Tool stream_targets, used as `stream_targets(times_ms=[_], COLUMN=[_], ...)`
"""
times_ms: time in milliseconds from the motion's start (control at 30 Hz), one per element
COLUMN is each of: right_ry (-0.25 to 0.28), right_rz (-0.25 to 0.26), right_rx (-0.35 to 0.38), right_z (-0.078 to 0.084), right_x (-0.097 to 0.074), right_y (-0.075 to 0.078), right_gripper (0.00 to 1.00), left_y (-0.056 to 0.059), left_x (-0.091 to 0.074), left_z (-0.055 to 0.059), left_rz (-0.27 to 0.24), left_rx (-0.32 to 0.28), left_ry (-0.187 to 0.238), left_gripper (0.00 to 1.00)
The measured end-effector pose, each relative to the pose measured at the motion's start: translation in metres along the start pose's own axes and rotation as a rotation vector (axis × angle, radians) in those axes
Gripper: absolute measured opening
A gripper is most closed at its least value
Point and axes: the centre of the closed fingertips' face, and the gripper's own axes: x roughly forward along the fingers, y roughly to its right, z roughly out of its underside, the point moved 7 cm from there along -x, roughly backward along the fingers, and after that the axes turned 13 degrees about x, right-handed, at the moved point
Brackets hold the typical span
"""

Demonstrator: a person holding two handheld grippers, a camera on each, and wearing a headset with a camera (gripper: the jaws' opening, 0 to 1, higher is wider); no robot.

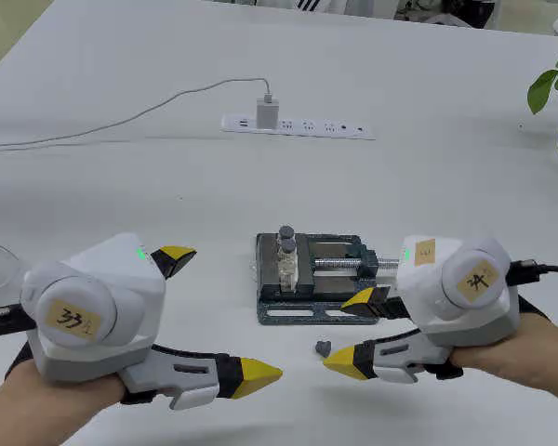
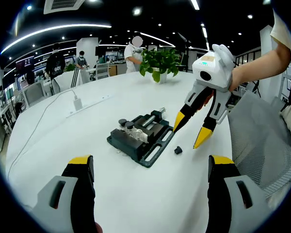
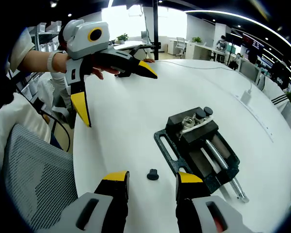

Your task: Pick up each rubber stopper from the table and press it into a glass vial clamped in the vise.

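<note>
Presently, step in hand judged: pickup of the loose stopper. To do it well: come down square to the worktop [image 1: 121, 167]; stay clear of the vise [image 1: 309, 299] and its clamped vials; hold the left gripper [image 1: 219, 312] aside, jaws wide apart and empty; lower the right gripper [image 1: 349, 330], jaws apart and empty, until its tips straddle the rubber stopper [image 1: 323, 348]; close gently on its sides so it neither tips nor squirts out; which end is up is too small to tell, so check before carrying. Likely target: the open vial [image 3: 186, 122], at the end of the row beside two stoppered vials [image 3: 204, 112].

Position: stopper lies on the worktop near the vise's front edge, not touching it; just beside the right gripper's lower tip in the head view; in the right gripper view, just ahead of the gap between the jaws, roughly centred.
</note>
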Motion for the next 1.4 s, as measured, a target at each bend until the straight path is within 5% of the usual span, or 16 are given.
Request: stream_targets(times_ms=[433,1400], right_ry=[0.001,0.027], right_rz=[0.026,0.054], right_rx=[0.050,0.058], right_z=[0.014,0.013], right_x=[0.021,0.025], right_y=[0.001,0.005], right_gripper=[0.22,0.08], left_y=[0.003,0.008], left_x=[0.003,0.006], left_z=[0.002,0.006], left_rz=[0.014,0.024], left_rx=[0.003,-0.010], left_ry=[-0.013,-0.019], left_gripper=[0.97,0.97])
